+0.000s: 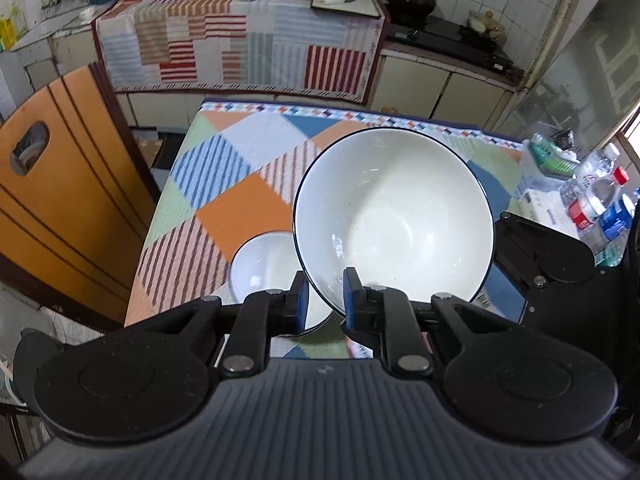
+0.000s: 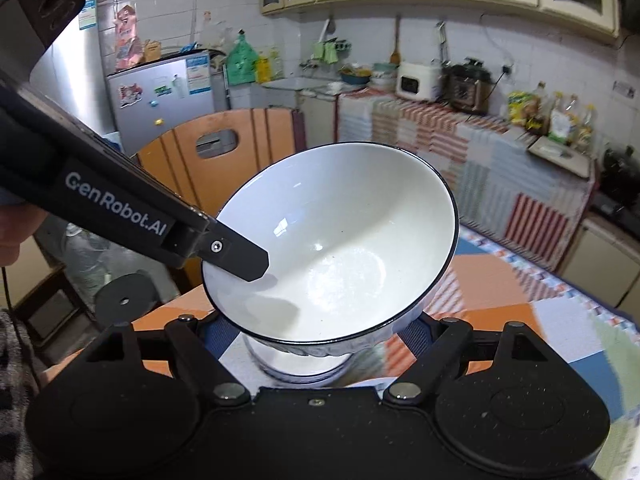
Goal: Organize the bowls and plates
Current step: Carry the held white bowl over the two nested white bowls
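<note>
A large white bowl with a dark blue rim (image 1: 394,216) hangs tilted above the patchwork-covered table (image 1: 240,208). My left gripper (image 1: 326,280) is shut on its near rim, one blue pad inside and one outside. In the right wrist view the same bowl (image 2: 336,240) fills the middle, and a left finger (image 2: 240,258) lies inside the rim. My right gripper (image 2: 314,332) is wide open under the bowl, its blue pads (image 2: 416,336) on either side and not visibly pressing. A smaller white bowl (image 1: 264,268) sits on the table below the left gripper.
An orange folded table (image 1: 60,200) leans at the left of the table. Behind is a counter draped in striped cloth (image 1: 240,40), with appliances on it and a stove with a pot (image 1: 412,0). Water bottles (image 1: 600,204) stand at the table's right end. A fridge (image 2: 160,96) is further back.
</note>
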`<state>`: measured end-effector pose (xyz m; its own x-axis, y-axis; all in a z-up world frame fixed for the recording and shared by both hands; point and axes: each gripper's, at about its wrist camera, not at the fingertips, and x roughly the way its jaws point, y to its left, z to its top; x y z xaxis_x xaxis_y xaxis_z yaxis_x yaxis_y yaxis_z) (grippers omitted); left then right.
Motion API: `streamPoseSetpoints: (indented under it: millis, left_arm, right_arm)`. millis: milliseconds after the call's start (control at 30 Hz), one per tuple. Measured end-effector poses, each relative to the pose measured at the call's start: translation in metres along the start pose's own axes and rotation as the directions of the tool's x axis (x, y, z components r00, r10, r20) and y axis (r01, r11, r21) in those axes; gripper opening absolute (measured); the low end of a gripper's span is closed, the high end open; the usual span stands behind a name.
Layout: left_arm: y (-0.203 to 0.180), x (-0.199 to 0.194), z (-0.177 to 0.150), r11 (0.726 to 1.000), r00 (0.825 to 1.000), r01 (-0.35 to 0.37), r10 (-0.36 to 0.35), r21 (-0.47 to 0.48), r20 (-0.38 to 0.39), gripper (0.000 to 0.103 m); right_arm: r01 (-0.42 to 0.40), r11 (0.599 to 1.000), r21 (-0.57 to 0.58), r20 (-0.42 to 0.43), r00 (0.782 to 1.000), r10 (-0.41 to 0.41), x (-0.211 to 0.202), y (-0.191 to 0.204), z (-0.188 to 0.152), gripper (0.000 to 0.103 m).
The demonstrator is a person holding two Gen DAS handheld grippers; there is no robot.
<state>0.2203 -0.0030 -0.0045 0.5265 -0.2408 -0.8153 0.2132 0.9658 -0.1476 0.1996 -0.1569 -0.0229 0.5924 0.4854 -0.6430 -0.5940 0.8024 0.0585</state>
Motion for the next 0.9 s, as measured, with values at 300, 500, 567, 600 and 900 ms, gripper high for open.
streamPoseSetpoints:
  millis: [300,500,567,600,900]
  left_arm:
    - [0.033,0.035,-0.016,0.999,0.998,-0.005,0.002,-0.039,-0.070,0.016]
    - [0.048,0.057,-0.019,0.998,0.996,-0.012,0.006,-0.061,-0.092,0.016]
    - [0.052,0.065,-0.020,0.997,0.995,-0.012,0.005,-0.071,-0.100,0.016]
    - [0.054,0.069,-0.021,0.997,0.995,-0.010,0.001,-0.079,-0.104,0.016]
    - [0.065,0.092,-0.017,0.997,0.988,-0.008,-0.005,-0.081,-0.152,0.016]
  right_arm:
    - [-0.073,0.997,0.040,-0.079,0.994,0.076,0.047,0.007,-0.019,0.087]
    - [-0.078,0.996,0.051,-0.127,0.988,0.084,0.074,0.008,-0.024,0.087]
    - [-0.079,0.995,0.053,-0.146,0.986,0.086,0.081,0.008,-0.024,0.087]
    - [-0.078,0.996,0.049,-0.158,0.984,0.085,0.084,0.007,-0.024,0.087]
    - [-0.032,0.999,-0.024,-0.241,0.970,0.026,0.103,0.013,-0.022,0.087]
